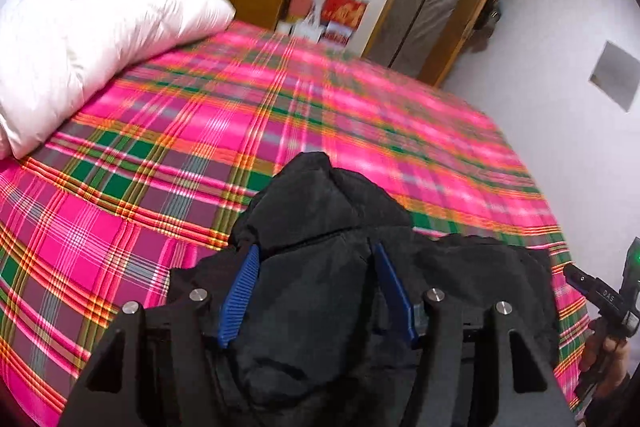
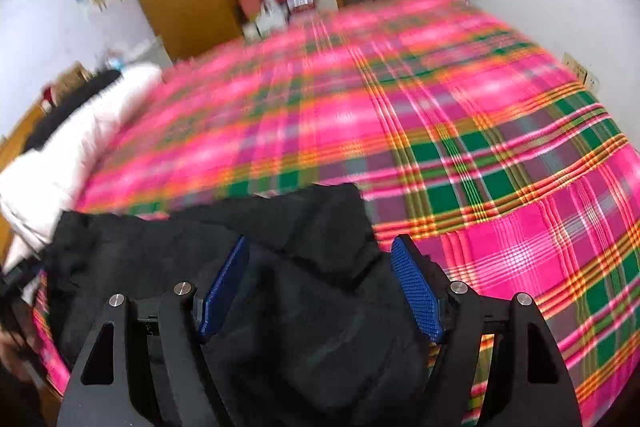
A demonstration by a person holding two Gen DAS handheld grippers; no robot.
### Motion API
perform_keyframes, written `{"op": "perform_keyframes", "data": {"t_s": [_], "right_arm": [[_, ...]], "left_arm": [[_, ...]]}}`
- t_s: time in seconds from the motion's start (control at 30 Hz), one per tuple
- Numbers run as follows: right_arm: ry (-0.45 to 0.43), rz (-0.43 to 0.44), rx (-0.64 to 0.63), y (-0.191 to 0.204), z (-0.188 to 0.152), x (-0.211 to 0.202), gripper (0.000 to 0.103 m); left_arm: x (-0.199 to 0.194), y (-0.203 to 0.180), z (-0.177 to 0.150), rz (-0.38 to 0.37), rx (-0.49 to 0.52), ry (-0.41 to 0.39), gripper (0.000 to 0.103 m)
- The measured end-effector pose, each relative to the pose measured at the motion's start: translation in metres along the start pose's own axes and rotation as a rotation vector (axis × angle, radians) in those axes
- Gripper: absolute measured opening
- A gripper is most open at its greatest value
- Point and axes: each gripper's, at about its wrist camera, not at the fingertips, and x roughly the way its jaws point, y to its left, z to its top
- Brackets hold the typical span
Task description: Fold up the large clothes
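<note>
Black jacket [image 1: 320, 291]: lying bunched at lower centre on the plaid bed [image 1: 160, 131].
Left tool [image 1: 316, 259]: standing apart around the cloth.
Right tool [image 2: 324, 255]: standing apart, cloth between.

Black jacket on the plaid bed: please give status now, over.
Left gripper and right gripper: jaws wide, black jacket bunched between the pads, grip unclear. Jacket on plaid bedspread. White duvet far left, not in the way.

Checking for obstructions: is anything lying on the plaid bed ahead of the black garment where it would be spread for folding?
Nothing visible does. The plaid sheet ahead of the black garment is bare; the white duvet lies off to the left side, apart from it.
</note>
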Motion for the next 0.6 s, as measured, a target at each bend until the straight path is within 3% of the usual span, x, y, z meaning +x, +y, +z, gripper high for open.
{"op": "perform_keyframes", "data": {"t_s": [0.1, 0.13, 0.23, 0.33, 0.4, 0.43, 0.5, 0.6], "right_arm": [[-0.011, -0.019, -0.119, 0.026, -0.036, -0.012, 0.074], [-0.003, -0.037, -0.145, 0.032, -0.044, -0.007, 0.074], [0.064, -0.054, -0.157, 0.030, -0.049, 0.020, 0.074], [0.088, -0.064, -0.177, 0.027, -0.039, 0.046, 0.074], [0.117, -0.084, -0.181, 0.022, -0.034, 0.065, 0.074], [0.136, -0.092, -0.178, 0.019, -0.032, 0.074, 0.074], [0.162, -0.120, -0.170, 0.013, -0.030, 0.086, 0.074], [0.171, -0.120, -0.156, 0.006, -0.027, 0.097, 0.074]], "left_arm": [[-0.028, -0.007, -0.018, 0.037, 0.048, -0.095, 0.061], [-0.030, -0.007, -0.022, 0.081, 0.063, -0.105, 0.061], [-0.021, -0.002, -0.020, 0.179, 0.081, -0.069, 0.061], [-0.020, -0.019, -0.016, 0.112, 0.156, -0.076, 0.062], [-0.002, -0.034, -0.020, 0.070, 0.252, -0.060, 0.063], [0.019, -0.035, -0.022, 0.077, 0.272, -0.015, 0.063], [0.056, -0.025, -0.024, 0.136, 0.263, 0.083, 0.063], [0.083, -0.001, -0.025, 0.141, 0.190, 0.090, 0.065]]}}
